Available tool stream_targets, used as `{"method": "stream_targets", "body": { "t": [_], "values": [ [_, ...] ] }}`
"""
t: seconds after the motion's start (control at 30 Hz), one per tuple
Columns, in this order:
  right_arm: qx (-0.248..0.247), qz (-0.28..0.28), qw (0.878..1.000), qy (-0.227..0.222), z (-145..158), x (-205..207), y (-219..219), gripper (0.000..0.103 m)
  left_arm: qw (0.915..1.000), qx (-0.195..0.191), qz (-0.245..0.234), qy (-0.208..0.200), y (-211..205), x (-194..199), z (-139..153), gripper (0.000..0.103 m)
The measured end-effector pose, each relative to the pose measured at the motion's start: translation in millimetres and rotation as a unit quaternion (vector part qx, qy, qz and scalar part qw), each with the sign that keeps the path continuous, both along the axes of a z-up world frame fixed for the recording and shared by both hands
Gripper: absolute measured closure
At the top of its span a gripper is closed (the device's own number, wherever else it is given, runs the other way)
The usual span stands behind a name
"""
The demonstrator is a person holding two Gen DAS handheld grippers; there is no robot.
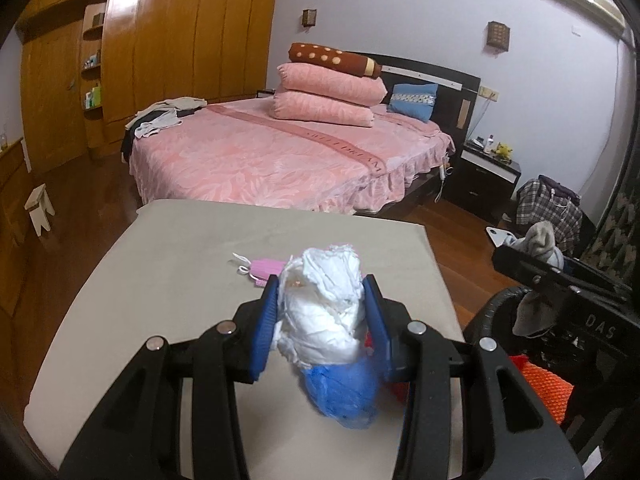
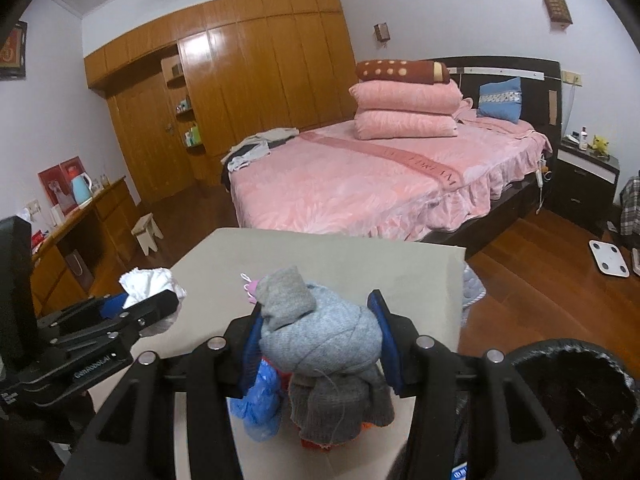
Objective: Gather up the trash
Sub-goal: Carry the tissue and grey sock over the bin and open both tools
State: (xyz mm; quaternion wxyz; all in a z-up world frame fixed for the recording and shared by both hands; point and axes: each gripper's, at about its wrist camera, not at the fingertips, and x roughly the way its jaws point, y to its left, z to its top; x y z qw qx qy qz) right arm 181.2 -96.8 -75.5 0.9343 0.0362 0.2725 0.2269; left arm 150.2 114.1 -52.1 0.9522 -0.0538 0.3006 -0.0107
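Left gripper (image 1: 320, 312): jaws partly closed, clamped on white crumpled tissue (image 1: 324, 312), above the beige table (image 1: 160, 280). Right gripper (image 2: 316, 332): jaws partly closed, clamping a grey sock (image 2: 320, 332). Pink scrap (image 1: 264, 270) on the table at 11 o'clock of the tissue. Black bin (image 2: 580, 392) at 3 o'clock of the sock.

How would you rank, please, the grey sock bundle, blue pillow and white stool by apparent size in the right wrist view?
1. grey sock bundle, though nearness inflates it
2. blue pillow
3. white stool

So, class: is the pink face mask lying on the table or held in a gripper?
Lying on the table: the pink face mask rests flat beyond both grippers.
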Motion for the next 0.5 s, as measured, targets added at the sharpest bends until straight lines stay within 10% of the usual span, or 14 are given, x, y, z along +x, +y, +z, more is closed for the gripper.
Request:
{"method": "stream_targets", "body": {
  "t": [0.5],
  "values": [
    [0.003,-0.035,0.999,-0.028,17,-62,-55,0.054,0.9991,0.0,-0.038,-0.019,-51,-41,14,0.063]
  ]
}}
